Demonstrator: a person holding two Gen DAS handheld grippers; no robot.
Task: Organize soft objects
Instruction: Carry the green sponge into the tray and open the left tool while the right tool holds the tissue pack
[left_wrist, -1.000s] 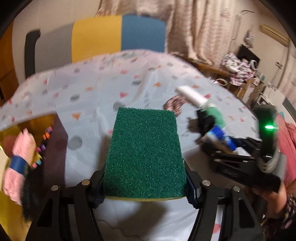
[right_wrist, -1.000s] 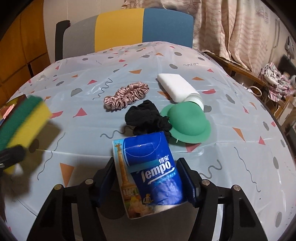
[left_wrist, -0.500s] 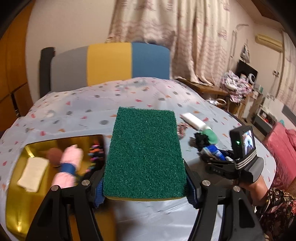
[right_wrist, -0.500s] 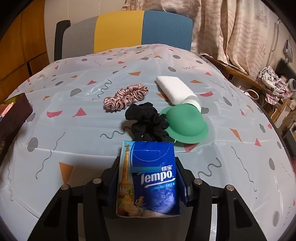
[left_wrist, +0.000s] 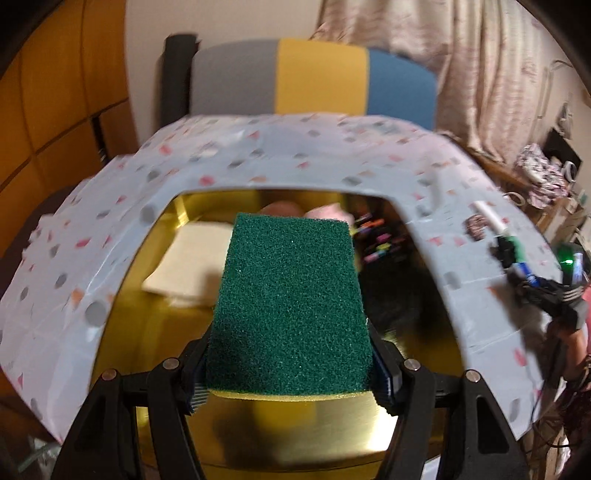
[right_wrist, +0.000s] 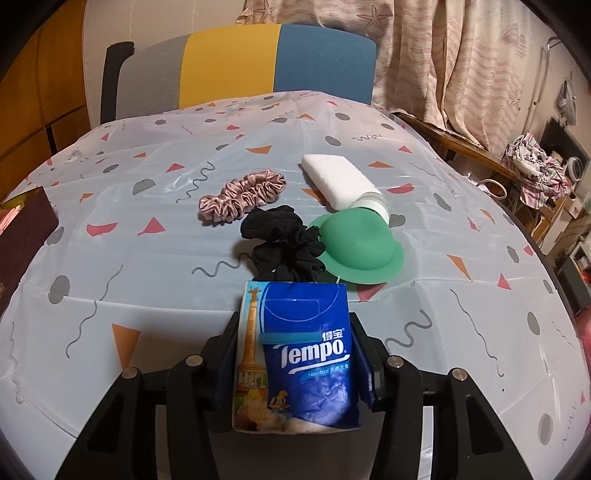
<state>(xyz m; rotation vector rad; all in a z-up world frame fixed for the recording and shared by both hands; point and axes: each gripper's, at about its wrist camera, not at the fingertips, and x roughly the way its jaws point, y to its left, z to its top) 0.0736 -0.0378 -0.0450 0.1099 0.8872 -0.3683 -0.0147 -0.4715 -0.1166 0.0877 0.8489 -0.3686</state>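
Pale blue plastic with coloured triangles, dots and squiggles covers the table, the largest thing in both views. Behind it stands a chair whose backrest is striped grey, yellow and blue.

On the table's left part sits a gold-lined box, open on top; in the right wrist view only its dark outer wall shows at the left edge. Inside it lie a folded white cloth, something pink at the far side, and a blurred dark heap with coloured specks to the right.

The left gripper hangs over that box with its jaws clamped on a sponge, green scouring side up and a yellow edge showing beneath.

The right gripper is low over the near edge of the table, its jaws pressed on either side of a blue tissue pack. They have just been closing in on the pack.

Beyond the pack, on the cloth, lie a green hat-shaped piece, a white sponge block behind it, a black scrunchie touching the green brim, and a pink satin scrunchie just past that.
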